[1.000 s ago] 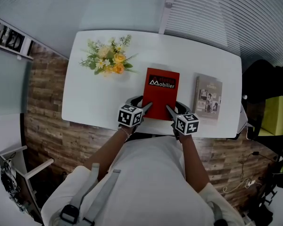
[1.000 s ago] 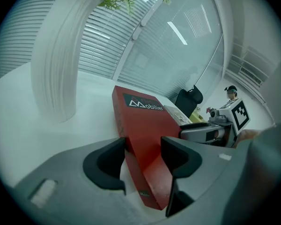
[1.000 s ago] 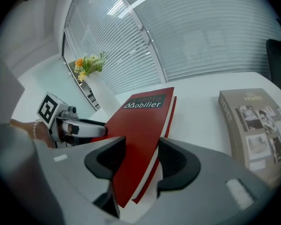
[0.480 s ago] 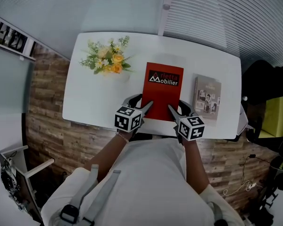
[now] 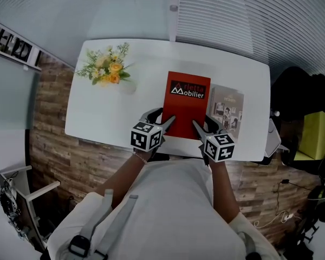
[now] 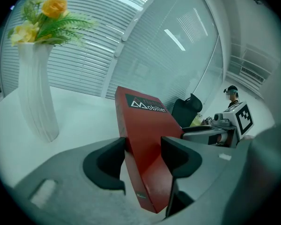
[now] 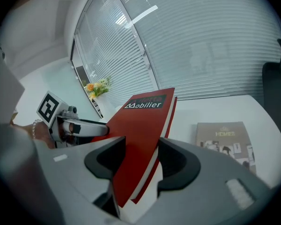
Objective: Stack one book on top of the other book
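Left gripper (image 6: 143, 156) and right gripper (image 7: 141, 159) each clamp the red book (image 5: 188, 104); carry level toward grey book (image 5: 226, 106), right of right gripper.

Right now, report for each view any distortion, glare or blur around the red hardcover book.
Head view: fisheye bows the white table at its edges; red hardcover book sharp, evenly lit. Left gripper view: black corner vignette, ceiling-light reflections streak the window glass, near jaws slightly soft. Right gripper view: same vignette, blinds curve, book crisp.
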A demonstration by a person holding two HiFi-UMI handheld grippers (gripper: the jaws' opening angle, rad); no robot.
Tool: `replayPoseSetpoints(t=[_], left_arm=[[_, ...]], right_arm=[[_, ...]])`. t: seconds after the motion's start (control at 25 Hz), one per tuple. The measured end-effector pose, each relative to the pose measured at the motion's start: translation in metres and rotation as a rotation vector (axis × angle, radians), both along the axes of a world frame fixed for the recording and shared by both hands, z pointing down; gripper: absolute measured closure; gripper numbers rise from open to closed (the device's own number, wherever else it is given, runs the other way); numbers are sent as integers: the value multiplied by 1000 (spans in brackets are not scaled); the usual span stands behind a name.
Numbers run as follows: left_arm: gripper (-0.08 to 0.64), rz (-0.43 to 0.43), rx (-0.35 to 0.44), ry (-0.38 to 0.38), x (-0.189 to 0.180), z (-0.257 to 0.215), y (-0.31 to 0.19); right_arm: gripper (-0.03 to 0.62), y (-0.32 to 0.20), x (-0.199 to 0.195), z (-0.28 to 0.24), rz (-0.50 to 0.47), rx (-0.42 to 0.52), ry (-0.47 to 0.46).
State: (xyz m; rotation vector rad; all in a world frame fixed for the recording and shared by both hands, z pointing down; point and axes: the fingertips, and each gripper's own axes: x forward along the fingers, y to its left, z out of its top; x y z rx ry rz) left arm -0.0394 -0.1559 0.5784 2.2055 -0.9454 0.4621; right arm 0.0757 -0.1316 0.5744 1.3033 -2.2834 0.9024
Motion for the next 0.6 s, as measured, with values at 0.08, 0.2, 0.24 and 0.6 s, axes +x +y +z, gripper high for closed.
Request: replayPoseSetpoints(t=[0.08, 0.2, 0.24, 0.6], left_arm=[[311, 5, -2, -3, 27, -2, 3], [311, 8, -6, -6, 64, -6, 6], [311, 8, -6, -6, 72, -7, 7], [311, 1, -7, -20, 169, -12, 18]], right_arm=[[377, 3, 26, -2, 4, -3, -1], [376, 7, 63, -5, 9, -4, -1], [377, 8, 72, -7, 11, -5, -1], [376, 19, 168, -10, 6, -8, -13]])
